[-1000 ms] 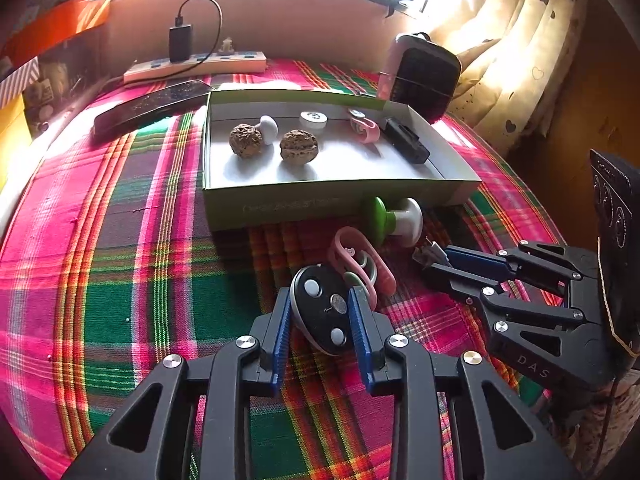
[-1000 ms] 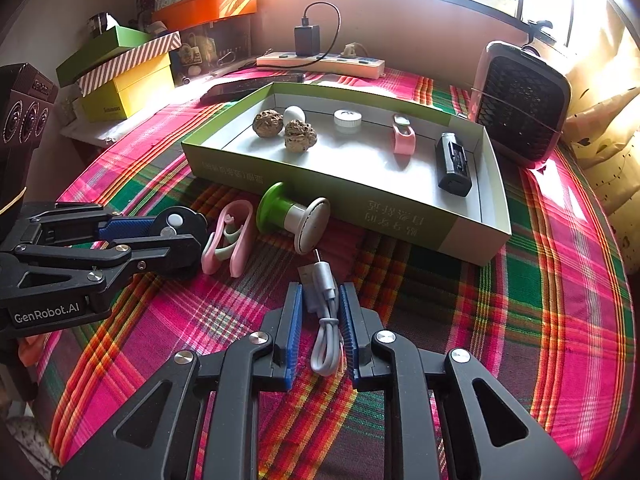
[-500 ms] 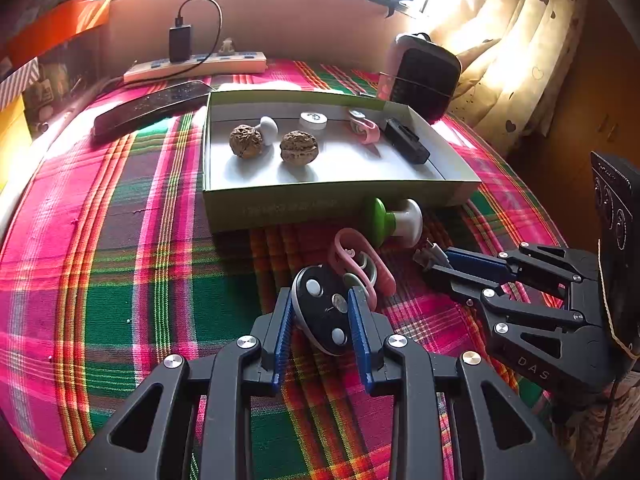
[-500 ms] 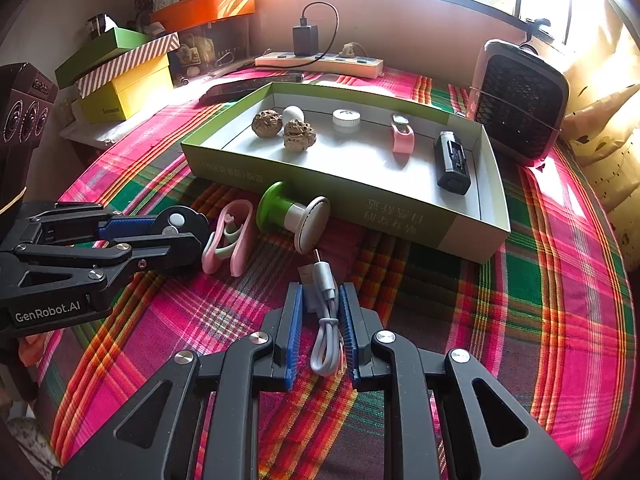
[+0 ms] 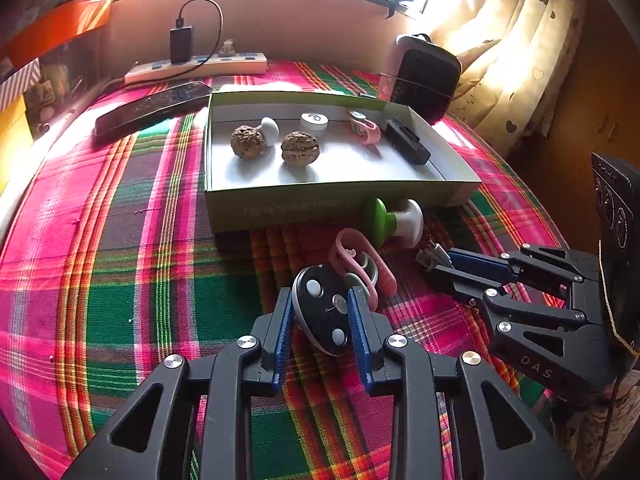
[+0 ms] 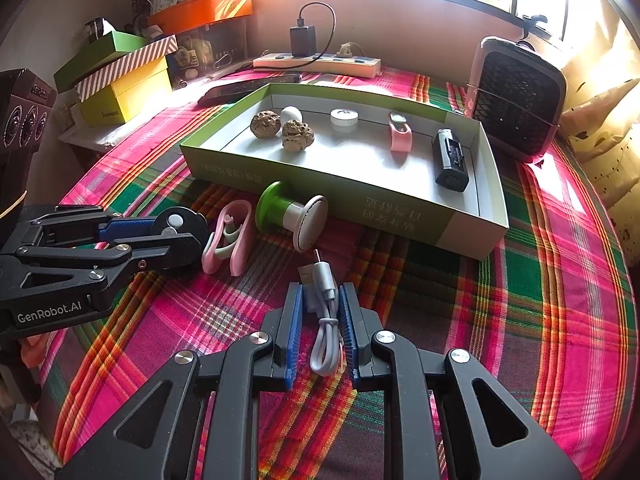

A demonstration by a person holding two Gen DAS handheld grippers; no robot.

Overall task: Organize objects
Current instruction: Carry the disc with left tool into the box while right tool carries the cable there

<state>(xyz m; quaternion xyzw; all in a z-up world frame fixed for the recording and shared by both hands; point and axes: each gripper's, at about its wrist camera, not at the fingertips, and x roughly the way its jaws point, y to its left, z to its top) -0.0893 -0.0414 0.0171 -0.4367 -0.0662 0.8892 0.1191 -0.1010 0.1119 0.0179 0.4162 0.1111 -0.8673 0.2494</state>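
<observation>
A black oval key fob (image 5: 326,314) is clamped between the narrowed left tongs (image 5: 320,300), low over the plaid table (image 5: 120,280), near its front edge. A coiled white USB cable (image 6: 326,316) is pinched by the right tongs (image 6: 320,300). A pink clip (image 6: 230,242) is partly hidden behind the fob; the box (image 6: 400,208) lettering is unreadable.

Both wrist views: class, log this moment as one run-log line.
left gripper: shut on black disc | right gripper: shut on white cable | tray: neither inside
</observation>
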